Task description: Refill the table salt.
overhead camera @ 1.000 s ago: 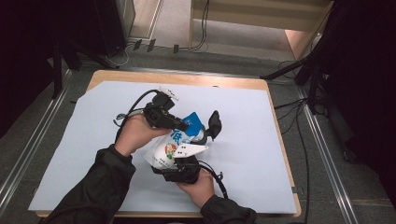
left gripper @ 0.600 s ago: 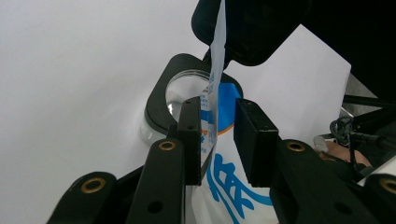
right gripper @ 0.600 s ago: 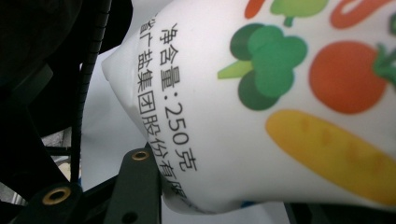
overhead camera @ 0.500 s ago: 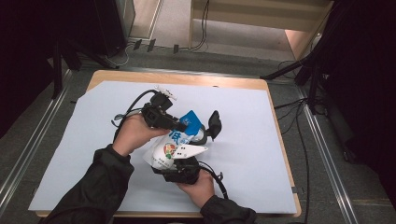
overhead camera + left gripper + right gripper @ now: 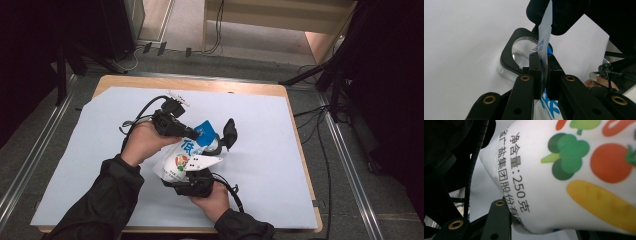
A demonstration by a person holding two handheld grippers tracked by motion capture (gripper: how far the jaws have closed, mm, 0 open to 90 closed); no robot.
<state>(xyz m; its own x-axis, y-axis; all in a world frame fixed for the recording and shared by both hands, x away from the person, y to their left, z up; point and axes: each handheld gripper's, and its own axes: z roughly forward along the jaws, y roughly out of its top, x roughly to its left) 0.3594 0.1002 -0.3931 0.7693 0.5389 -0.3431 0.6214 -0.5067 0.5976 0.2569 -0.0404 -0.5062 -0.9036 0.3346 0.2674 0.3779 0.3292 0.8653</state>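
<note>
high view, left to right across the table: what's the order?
Cable loop → person's left hand → left gripper → white-and-blue printed bag → black-rimmed clear container → bare white table cover.

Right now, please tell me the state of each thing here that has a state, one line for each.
Left tool: shut on the bag's thin top edge.
Right tool: grips the bag's lower end.
Bag: lifted between both tools, sealed as far as visible.
Black container: lying on the sheet, clear lid on.
</note>
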